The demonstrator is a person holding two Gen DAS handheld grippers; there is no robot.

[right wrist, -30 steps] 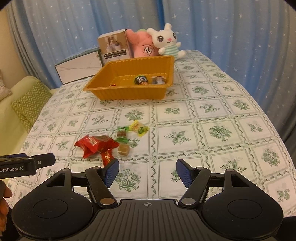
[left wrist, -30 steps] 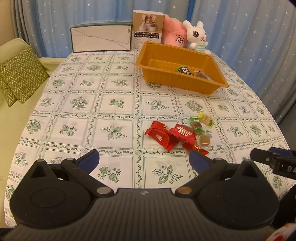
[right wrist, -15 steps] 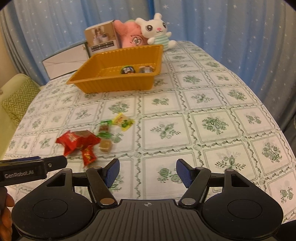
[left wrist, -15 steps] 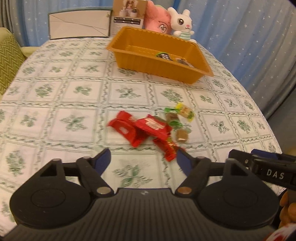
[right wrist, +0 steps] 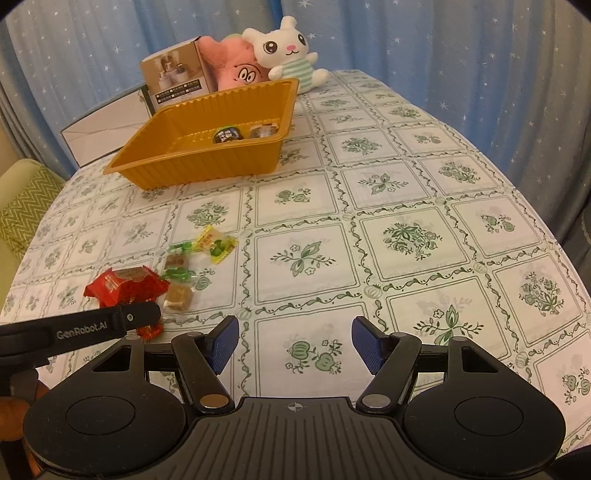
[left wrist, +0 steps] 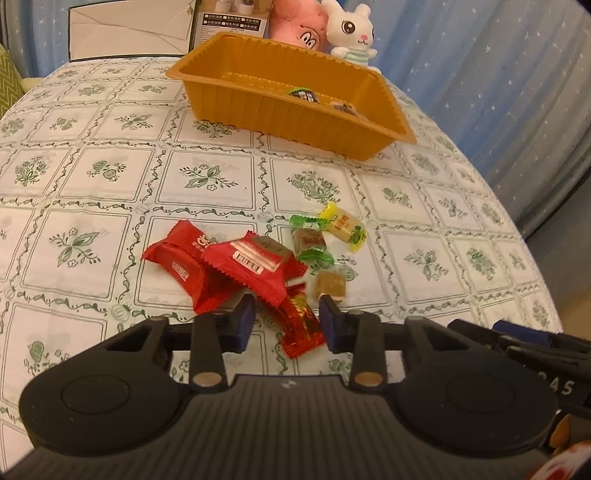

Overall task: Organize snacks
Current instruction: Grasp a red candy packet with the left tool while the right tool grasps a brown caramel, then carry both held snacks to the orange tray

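Note:
Loose snacks lie in a pile on the tablecloth: two red packets (left wrist: 221, 266), a small red candy (left wrist: 301, 323), brown candies (left wrist: 328, 286) and a yellow-green one (left wrist: 343, 227). My left gripper (left wrist: 288, 323) is open, its fingers on either side of the small red candy, not closed on it. An orange tray (left wrist: 280, 107) further back holds two wrapped snacks (left wrist: 304, 94). My right gripper (right wrist: 293, 341) is open and empty over bare tablecloth, right of the pile (right wrist: 147, 284). The tray also shows in the right wrist view (right wrist: 192, 170).
Behind the tray stand a white box (left wrist: 129, 33), a brown product box (right wrist: 173, 81), a pink plush (right wrist: 240, 70) and a white rabbit plush (right wrist: 284, 51). Blue starred curtains hang behind. A green cushion (right wrist: 22, 206) lies left of the table. The table edge curves on the right.
My left gripper has moved forward and down to the pile, and its jaws have narrowed around the small red candy. My right gripper has shifted slightly and stays open.

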